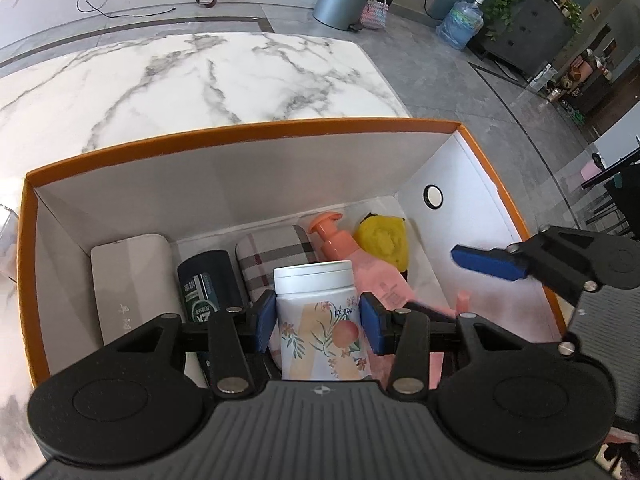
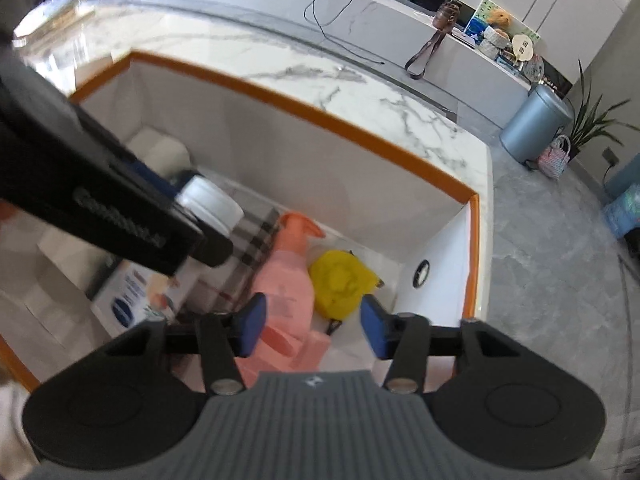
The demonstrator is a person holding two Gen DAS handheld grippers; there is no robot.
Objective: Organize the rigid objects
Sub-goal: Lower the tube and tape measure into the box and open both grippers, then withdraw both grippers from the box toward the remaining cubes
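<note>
While the left gripper (image 1: pixel 318 322) pinches the white floral jar (image 1: pixel 320 316) above the orange box (image 1: pixel 248 130), several items already lie inside; the right gripper (image 2: pixel 310 330) hangs spread and empty; the jar remains to be placed.

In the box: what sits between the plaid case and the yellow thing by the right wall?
The pink pump bottle lies between the plaid case and the yellow item, touching or nearly touching both. Clearest in the left wrist view; the right wrist view agrees.

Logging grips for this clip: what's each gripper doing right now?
Left gripper: shut on the white jar.
Right gripper: open, holding nothing.
</note>
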